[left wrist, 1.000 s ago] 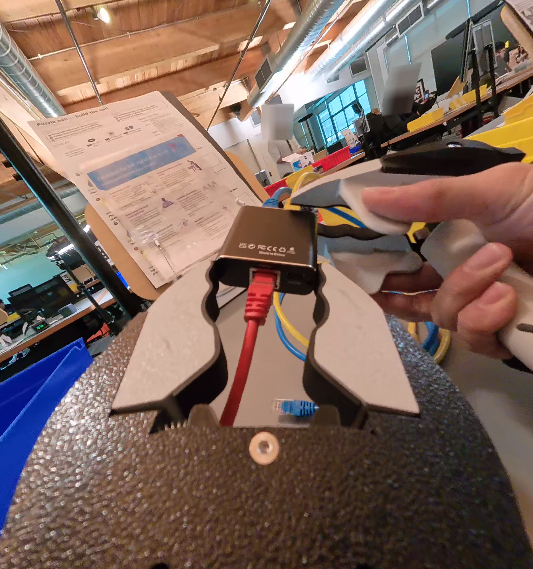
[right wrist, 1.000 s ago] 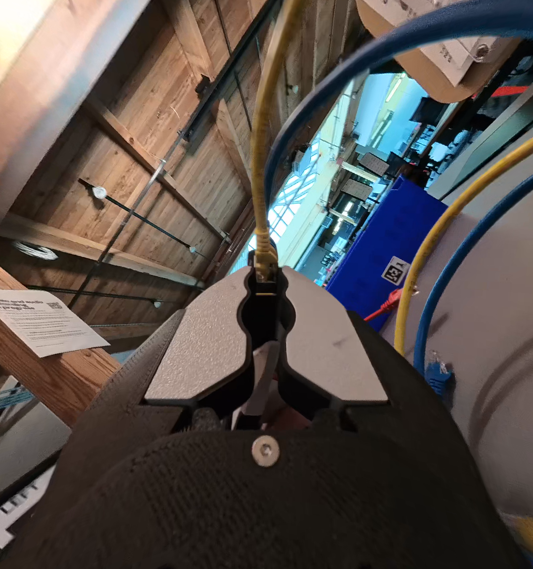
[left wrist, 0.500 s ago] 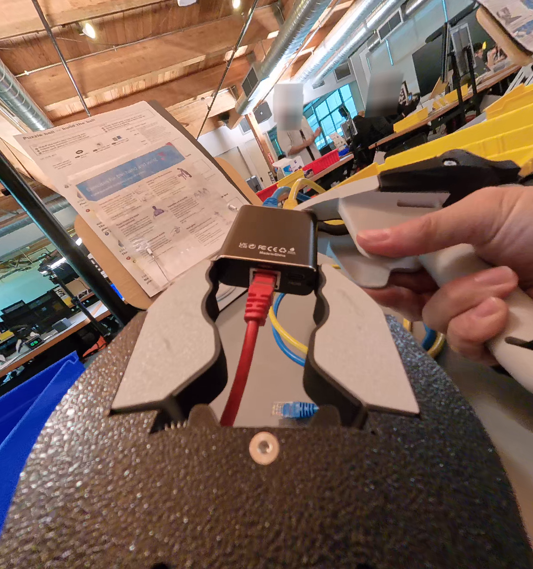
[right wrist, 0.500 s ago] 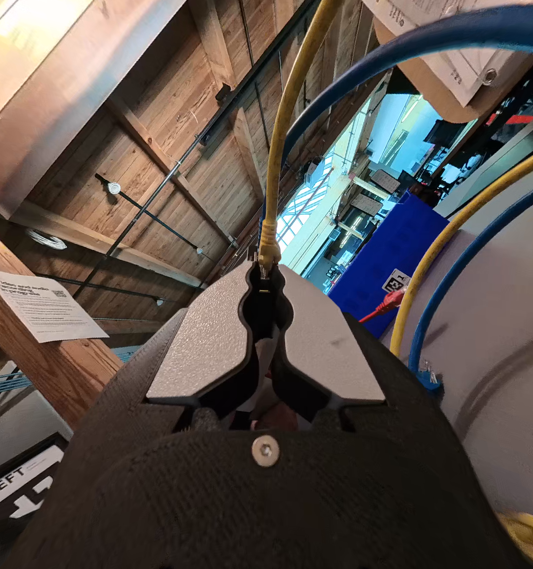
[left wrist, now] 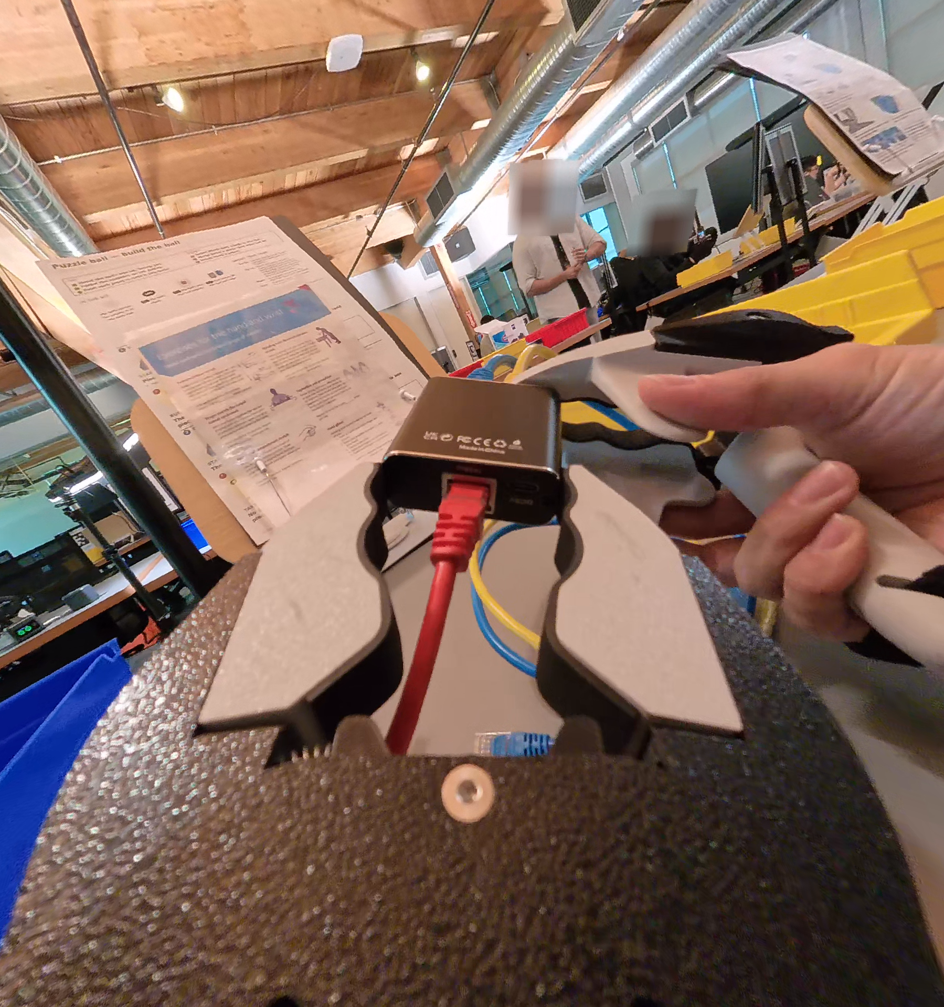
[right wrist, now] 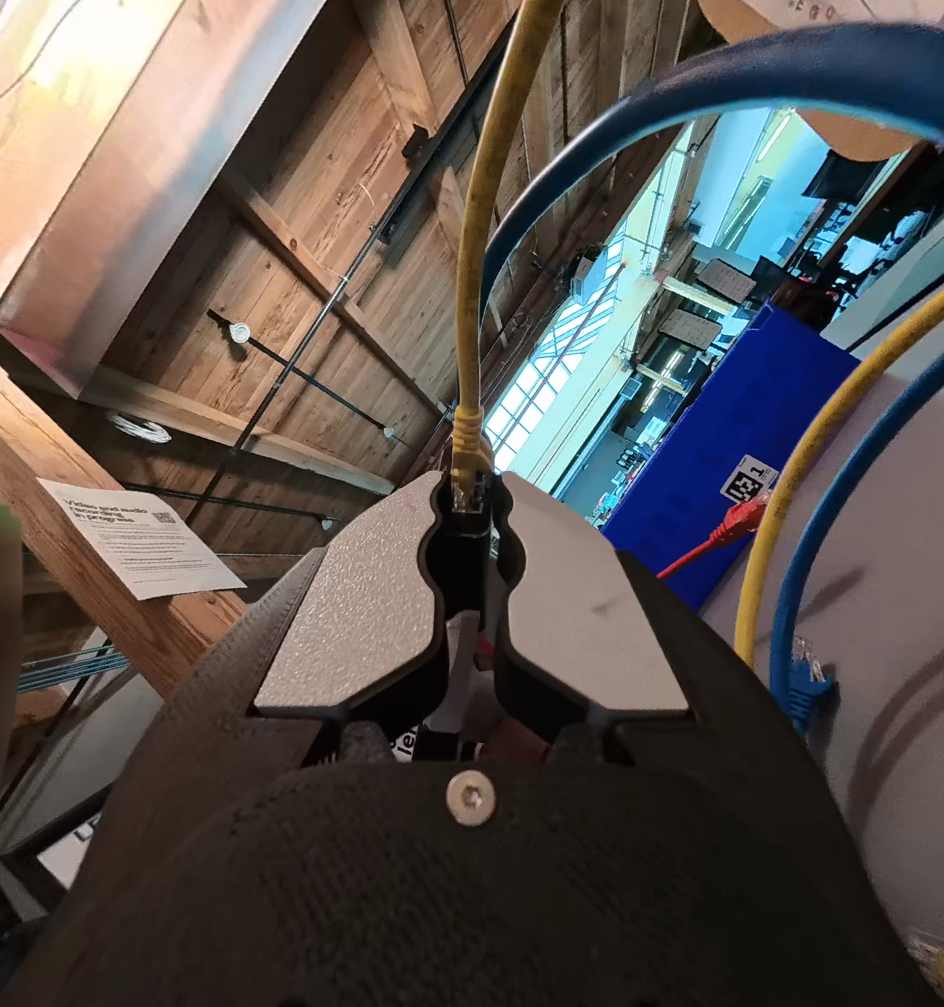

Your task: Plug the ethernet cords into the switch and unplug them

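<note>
My left gripper [left wrist: 469, 490] is shut on the small black switch [left wrist: 475, 430] and holds it above the grey table [left wrist: 491, 703]. A red ethernet cord [left wrist: 439, 594] is plugged into the switch's near port. My right gripper [right wrist: 470, 490] is shut on the plug of a yellow cord [right wrist: 467, 455], which arcs upward. In the left wrist view the right gripper [left wrist: 731, 354], held by a hand [left wrist: 851, 468], reaches behind the switch. A loose blue plug [left wrist: 516, 744] lies on the table; it also shows in the right wrist view [right wrist: 805, 689]. Blue and yellow cords [left wrist: 494, 605] loop below the switch.
A blue bin [left wrist: 28, 725] is at the left, also in the right wrist view [right wrist: 731, 463]. A loose red plug [right wrist: 745, 515] lies near it. An instruction sheet on a board [left wrist: 240, 370] and a black pole [left wrist: 77, 414] stand behind. Yellow bins [left wrist: 867, 283] are at right.
The right gripper and hand have shifted slightly behind the switch with the yellow plug. The left gripper keeps its hold on the switch and has tilted a little.
</note>
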Motion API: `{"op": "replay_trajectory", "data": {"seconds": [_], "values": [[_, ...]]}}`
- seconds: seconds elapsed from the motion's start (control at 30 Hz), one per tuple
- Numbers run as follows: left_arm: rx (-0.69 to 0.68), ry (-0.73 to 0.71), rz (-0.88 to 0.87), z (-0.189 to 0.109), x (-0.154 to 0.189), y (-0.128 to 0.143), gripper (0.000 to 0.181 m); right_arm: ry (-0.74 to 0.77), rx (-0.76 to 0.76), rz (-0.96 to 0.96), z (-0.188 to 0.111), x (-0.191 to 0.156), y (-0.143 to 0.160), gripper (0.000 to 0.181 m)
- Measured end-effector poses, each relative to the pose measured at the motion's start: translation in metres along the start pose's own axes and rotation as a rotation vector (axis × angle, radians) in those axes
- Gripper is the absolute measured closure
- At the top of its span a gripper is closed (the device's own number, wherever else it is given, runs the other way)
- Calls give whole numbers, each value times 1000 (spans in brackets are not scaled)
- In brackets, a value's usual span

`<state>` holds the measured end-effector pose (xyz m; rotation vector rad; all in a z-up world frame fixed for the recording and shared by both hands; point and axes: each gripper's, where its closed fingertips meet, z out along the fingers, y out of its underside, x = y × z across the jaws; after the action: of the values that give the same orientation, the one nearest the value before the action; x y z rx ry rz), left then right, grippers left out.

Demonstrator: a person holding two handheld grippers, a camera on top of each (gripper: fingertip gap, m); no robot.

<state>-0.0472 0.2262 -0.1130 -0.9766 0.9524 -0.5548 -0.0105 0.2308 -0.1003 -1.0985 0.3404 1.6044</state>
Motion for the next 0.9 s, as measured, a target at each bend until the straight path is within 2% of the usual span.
{"op": "replay_trajectory", "data": {"seconds": [0.1,0.2,0.27,0.43,0.6,0.7,0.8,0.9], "values": [[-1,13,-4,0,1,1,122,43,-19,-100,-3,2,-1,169],[-23,13,-1,1,2,5,122,69,46,-151,-11,0,-16,170],[-14,-10,-53,0,-4,5,122,105,31,-219,-17,-2,-23,171],[-21,-104,-137,-5,-27,11,122,178,-305,-523,-13,-40,5,171],[-6,-217,-220,-14,-51,14,122,237,-534,-796,-18,-107,-9,171],[28,-222,-299,-16,-58,13,122,294,-803,-805,-37,-123,2,171],[53,-188,-339,-15,-55,6,122,295,-1018,-746,-61,-116,29,171],[87,-117,-281,-12,-42,-16,122,104,-1150,-582,-75,-128,75,170]]}}
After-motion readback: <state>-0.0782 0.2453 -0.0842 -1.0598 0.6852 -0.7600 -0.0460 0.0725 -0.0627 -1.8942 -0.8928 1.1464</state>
